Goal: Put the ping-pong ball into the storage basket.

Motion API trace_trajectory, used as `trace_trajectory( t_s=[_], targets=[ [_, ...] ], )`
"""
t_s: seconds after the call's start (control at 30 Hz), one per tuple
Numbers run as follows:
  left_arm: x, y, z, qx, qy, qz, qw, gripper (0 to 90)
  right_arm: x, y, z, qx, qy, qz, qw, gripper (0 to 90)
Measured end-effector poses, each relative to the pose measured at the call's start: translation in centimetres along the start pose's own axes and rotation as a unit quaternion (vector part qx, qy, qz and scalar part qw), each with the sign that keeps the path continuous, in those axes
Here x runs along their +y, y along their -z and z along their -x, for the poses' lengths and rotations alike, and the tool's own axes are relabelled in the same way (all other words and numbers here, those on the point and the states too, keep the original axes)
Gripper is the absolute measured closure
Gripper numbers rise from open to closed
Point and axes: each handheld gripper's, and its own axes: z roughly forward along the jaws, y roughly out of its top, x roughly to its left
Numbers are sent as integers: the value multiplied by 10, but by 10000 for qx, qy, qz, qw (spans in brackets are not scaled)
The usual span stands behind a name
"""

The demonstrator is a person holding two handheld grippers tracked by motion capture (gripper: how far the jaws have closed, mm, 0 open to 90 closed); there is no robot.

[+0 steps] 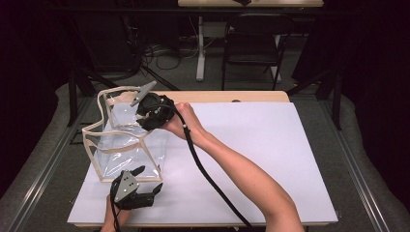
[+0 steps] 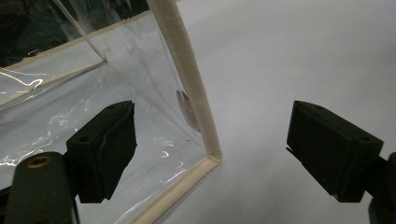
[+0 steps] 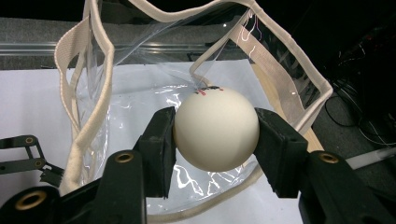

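We had a big white sheet point(image 1: 251, 159) covering the table, and on its left side stood a clear plastic bag with cream trim point(image 1: 126, 145), mouth up and pretty floppy. Our right gripper point(image 3: 215, 135) was up over the bag's opening, clamped on a white ball point(image 3: 216, 128) from both sides, so the ball sat right above the bag's mouth. Our left gripper point(image 2: 212, 149) was down by the bag's near bottom corner, jaws wide apart with the trim edge between them, not pressing on it.

Right gripper point(image 3: 215, 140) at arm's reach, jaws clamped — forearm stretched diagonally, left gripper point(image 2: 210, 149) low and near, jaws wide apart.
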Motion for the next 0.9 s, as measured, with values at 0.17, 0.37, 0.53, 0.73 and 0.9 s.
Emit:
trace_trajectory(
  t_s=[0.17, 0.37, 0.53, 0.73, 0.9],
  targets=[
    [0, 0, 0, 0, 6, -4, 10000, 160, 0, -1, -1, 1, -11, 2, 10000, 506],
    [0, 0, 0, 1, 0, -1, 10000, 160, 0, -3, -2, 84, -12, -77, 9999, 503],
    [0, 1, 0, 15, 11, 0, 10000, 160, -1, -4, -3, 85, -66, -64, 9999, 411],
    [0, 1, -1, 14, -7, -3, 10000, 160, -5, 5, 2, 143, -314, 101, 9994, 278],
    [0, 1, 0, 3, 0, 0, 10000, 160, -12, 15, 9, 223, -435, 238, 9985, 195]
  ],
)
